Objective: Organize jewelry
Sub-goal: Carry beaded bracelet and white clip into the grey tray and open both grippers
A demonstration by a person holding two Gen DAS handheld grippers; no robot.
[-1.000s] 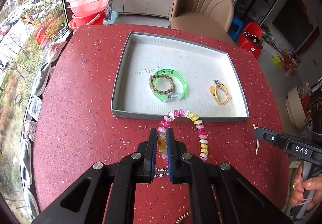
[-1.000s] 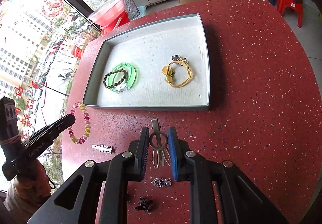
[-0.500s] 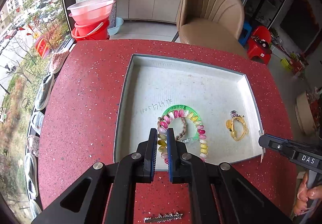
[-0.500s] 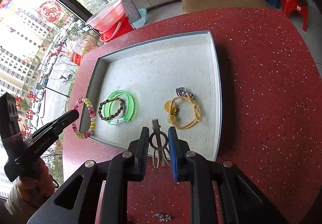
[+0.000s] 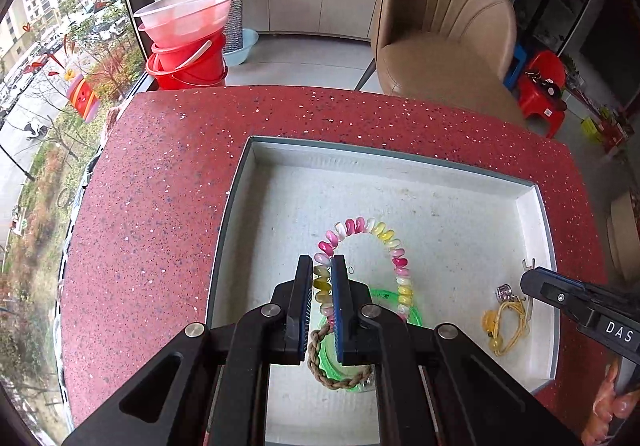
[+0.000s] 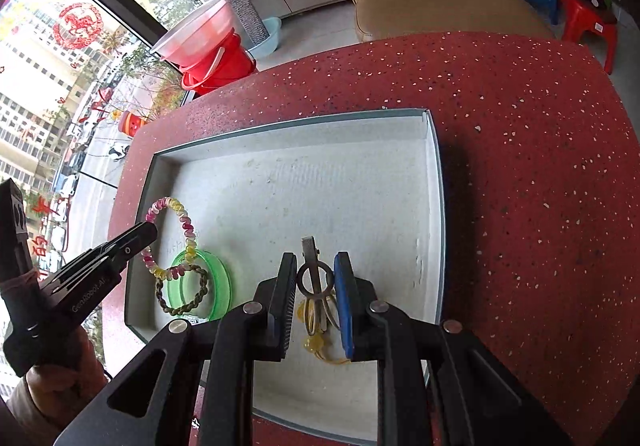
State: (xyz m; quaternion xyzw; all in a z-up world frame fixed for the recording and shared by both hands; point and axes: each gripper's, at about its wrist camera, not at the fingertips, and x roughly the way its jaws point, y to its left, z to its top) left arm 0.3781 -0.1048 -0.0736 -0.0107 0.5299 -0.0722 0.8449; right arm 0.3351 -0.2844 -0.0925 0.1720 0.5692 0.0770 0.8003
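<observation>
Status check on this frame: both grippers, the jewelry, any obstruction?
Left gripper shut on beaded bracelet, over tray. Right gripper shut on metal hair clip. Green bangle, yellow tie lie below.

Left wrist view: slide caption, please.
Left claw holds the beaded bracelet over the tray, above the green bangle.

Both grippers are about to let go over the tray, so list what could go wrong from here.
1. The beaded bracelet pinched in the left gripper hangs over the green bangle and braided bracelet; released here, it would likely drape across them and tangle.
2. The metal hair clip held by the right gripper sits directly above the yellow hair tie; dropped, it may land on it.
</observation>
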